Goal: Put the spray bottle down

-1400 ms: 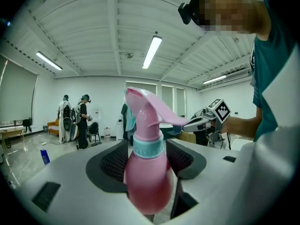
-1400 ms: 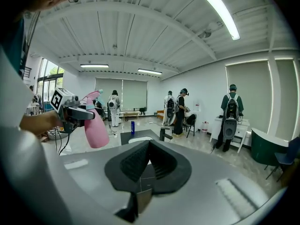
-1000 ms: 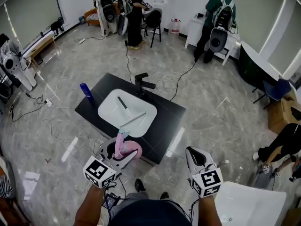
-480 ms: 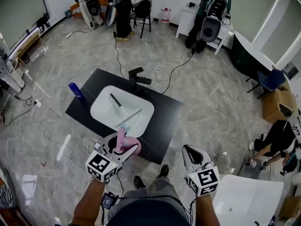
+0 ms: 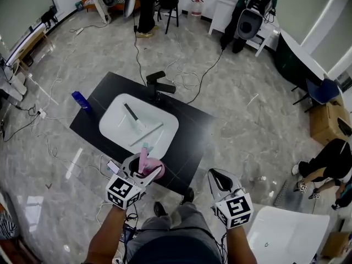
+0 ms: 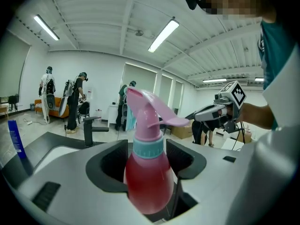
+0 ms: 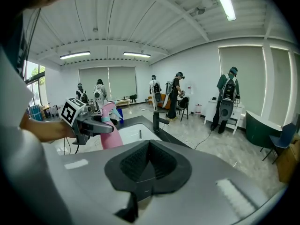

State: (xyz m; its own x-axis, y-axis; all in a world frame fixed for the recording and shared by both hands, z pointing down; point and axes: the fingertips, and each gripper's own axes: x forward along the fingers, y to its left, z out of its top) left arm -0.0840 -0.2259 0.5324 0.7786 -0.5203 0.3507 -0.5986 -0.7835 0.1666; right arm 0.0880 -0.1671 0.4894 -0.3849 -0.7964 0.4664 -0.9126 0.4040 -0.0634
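Note:
A pink spray bottle [image 5: 144, 159] with a teal collar and pink trigger head stands upright between the jaws of my left gripper [image 5: 144, 168], which is shut on its rounded body [image 6: 147, 182]. It hangs at the near edge of a black table [image 5: 192, 142] that holds a white sink basin [image 5: 113, 117]. My right gripper [image 5: 219, 177] is off the table's near right corner, shut, with nothing in it [image 7: 149, 161]. From the right gripper view the bottle [image 7: 110, 137] shows at the left.
A black faucet [image 5: 157, 84] stands behind the basin, and a blue bottle [image 5: 81, 100] is on the table's far left corner. Two slim tools lie in the basin. Cables trail over the floor. A white table [image 5: 291, 235] is at lower right. People stand far back.
Both grippers have sunk lower; the left one has carried the bottle down toward the table's near edge. The grip on the bottle is unchanged.

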